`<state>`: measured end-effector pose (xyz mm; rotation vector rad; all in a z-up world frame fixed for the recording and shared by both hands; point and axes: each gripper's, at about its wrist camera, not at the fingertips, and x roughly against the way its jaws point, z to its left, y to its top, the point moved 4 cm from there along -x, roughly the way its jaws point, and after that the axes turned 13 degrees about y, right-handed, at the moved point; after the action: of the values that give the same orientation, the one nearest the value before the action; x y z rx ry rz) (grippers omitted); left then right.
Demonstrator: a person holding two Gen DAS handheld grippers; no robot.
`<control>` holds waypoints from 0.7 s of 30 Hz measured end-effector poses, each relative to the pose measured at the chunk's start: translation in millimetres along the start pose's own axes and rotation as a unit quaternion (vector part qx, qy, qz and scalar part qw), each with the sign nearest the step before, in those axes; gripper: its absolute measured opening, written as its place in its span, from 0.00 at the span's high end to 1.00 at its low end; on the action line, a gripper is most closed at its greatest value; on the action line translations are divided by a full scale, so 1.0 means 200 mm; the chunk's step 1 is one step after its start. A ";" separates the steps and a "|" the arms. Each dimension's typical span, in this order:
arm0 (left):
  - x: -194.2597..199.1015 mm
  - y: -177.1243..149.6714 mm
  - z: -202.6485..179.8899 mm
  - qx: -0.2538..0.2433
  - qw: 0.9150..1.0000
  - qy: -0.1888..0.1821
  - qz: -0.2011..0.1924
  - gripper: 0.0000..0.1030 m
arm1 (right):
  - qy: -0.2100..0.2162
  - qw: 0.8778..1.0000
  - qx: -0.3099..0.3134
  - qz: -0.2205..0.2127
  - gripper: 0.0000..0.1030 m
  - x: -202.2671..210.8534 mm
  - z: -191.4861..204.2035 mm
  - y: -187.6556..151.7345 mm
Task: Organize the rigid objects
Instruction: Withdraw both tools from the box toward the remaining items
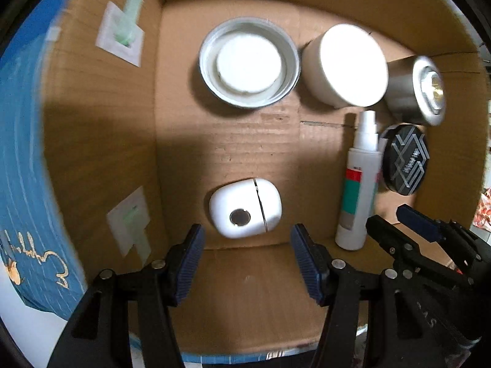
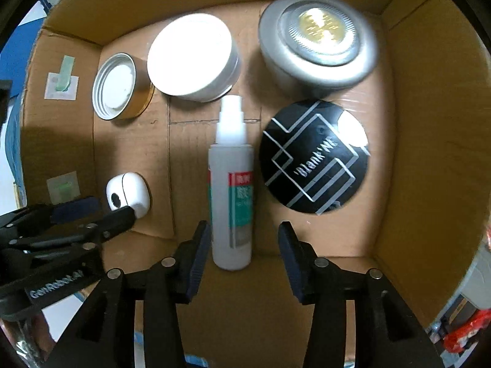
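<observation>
while the left wrist view looks down into a cardboard box (image 1: 92,153), the left gripper (image 1: 247,260) hangs with its blue-padded jaws apart and nothing between them, the pads clear of the white earbud case (image 1: 245,207) that lies on the box floor just beyond the tips. farther back on the floor sit an upturned metal lid (image 1: 248,61) with a white liner, a white round jar (image 1: 346,64) just right of it, and a silver puck light (image 1: 417,89) at the far right, tipped on its side. a white spray bottle (image 1: 359,184) lies lengthwise near the right wall, with a black round tin (image 1: 405,159) just beside it. the right gripper (image 1: 396,217) enters from the lower right, near the bottle's base. in the right wrist view, the right gripper (image 2: 245,257) is open, its pads either side of the spray bottle's (image 2: 233,190) base but not pressing on it; the bottle rests on the cardboard. the black round tin (image 2: 313,156) lies just right of the bottle, the silver puck light (image 2: 319,40) behind it, the white round jar (image 2: 193,55) and upturned metal lid (image 2: 119,86) to the left along the back. the white earbud case (image 2: 129,193) lies at the left, with the left gripper (image 2: 98,211) close in front of it.
</observation>
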<state>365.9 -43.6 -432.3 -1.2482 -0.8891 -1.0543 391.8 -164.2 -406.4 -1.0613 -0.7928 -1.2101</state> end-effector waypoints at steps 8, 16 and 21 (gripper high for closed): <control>0.23 -0.17 0.04 0.026 0.996 0.017 -0.083 0.40 | -0.021 0.999 0.017 -0.042 0.39 0.14 0.06 -0.13; 0.47 -0.30 0.16 0.066 0.981 0.006 -0.180 0.11 | -0.030 0.994 0.041 -0.099 0.06 0.34 0.05 -0.24; 0.57 -0.37 0.18 0.071 0.972 0.020 -0.223 0.11 | -0.040 0.989 0.052 -0.131 0.00 0.49 0.01 -0.35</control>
<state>329.1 -23.6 -297.8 -0.9222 -1.2260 -1.3365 344.5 -196.0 -300.7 -0.9448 -1.0715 -1.3364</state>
